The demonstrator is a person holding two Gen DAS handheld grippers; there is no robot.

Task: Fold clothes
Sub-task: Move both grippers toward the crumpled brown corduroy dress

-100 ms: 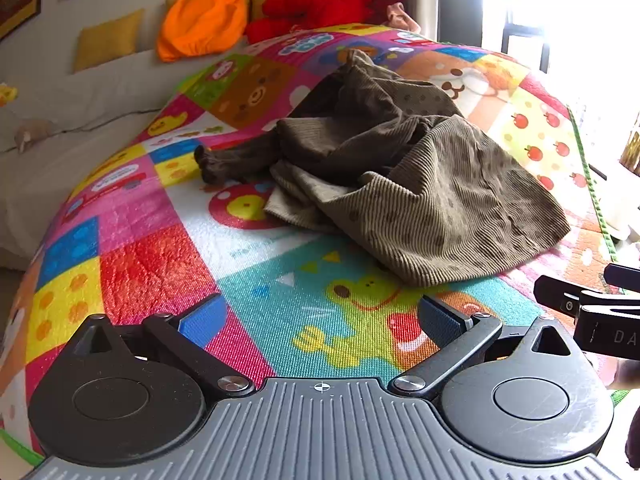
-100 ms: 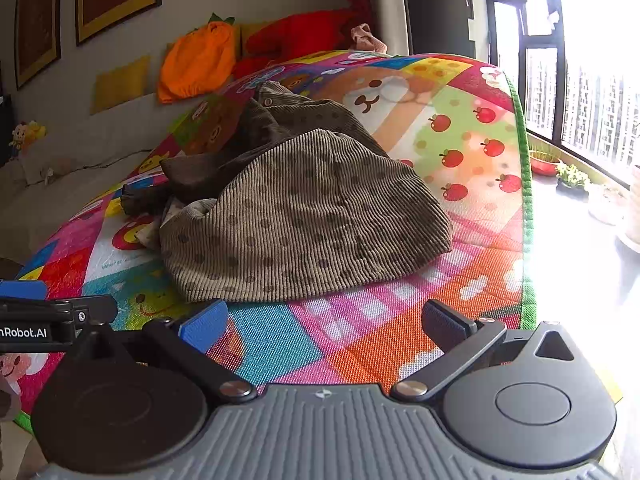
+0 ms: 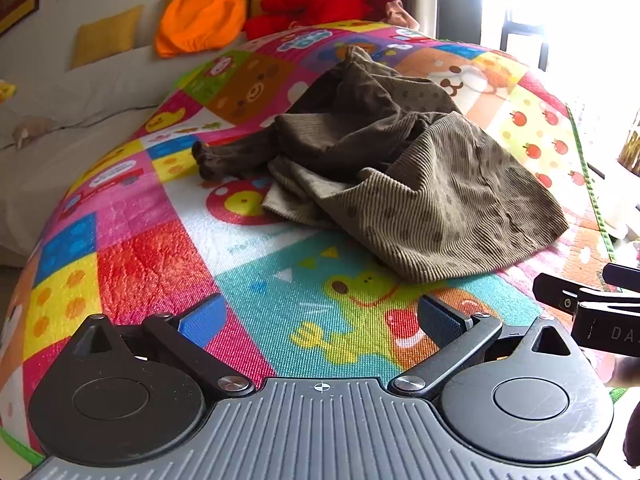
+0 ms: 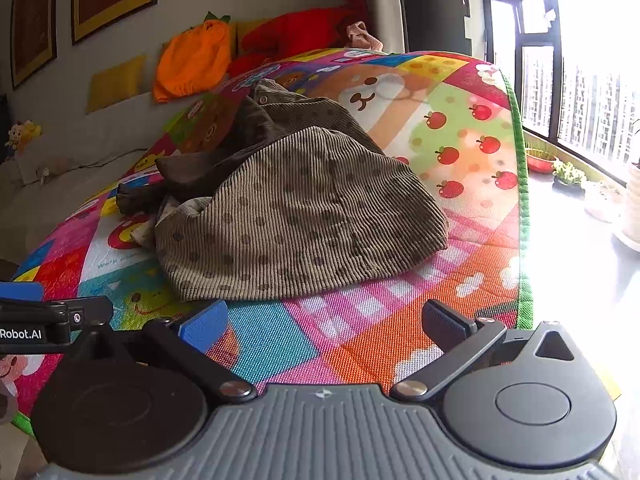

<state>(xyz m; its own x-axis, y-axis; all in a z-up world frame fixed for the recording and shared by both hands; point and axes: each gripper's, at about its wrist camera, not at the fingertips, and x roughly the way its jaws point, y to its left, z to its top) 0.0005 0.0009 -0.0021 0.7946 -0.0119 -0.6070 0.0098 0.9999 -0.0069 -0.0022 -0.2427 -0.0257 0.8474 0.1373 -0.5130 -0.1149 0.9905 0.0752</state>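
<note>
Left wrist view: a brown corduroy garment (image 3: pixel 404 184) printed with darker dots lies crumpled near the middle of a cartoon-patterned play mat (image 3: pixel 152 264). One cuffed sleeve (image 3: pixel 224 158) trails out to the left, and the broad near hem sags toward the camera (its right corner reaches close to the mat's green-trimmed edge). A wide strip of bare mat lies between that hem and the left gripper (image 3: pixel 320 318), whose blue-padded fingers stand well apart, holding nothing. The right gripper (image 4: pixel 324 322) has its fingers spread equally wide and empty, just short of the hem; in the right wrist view the cloth's near edge lies almost level with its left pad. The two tools sit side by side, each showing at the other's frame edge. Right of the mat's green border (image 4: pixel 520 200) is pale floor running to a bright window. Beyond the garment, an orange pumpkin cushion (image 3: pixel 200 16) and a red plush toy (image 3: pixel 320 2) rest against the wall.
</note>
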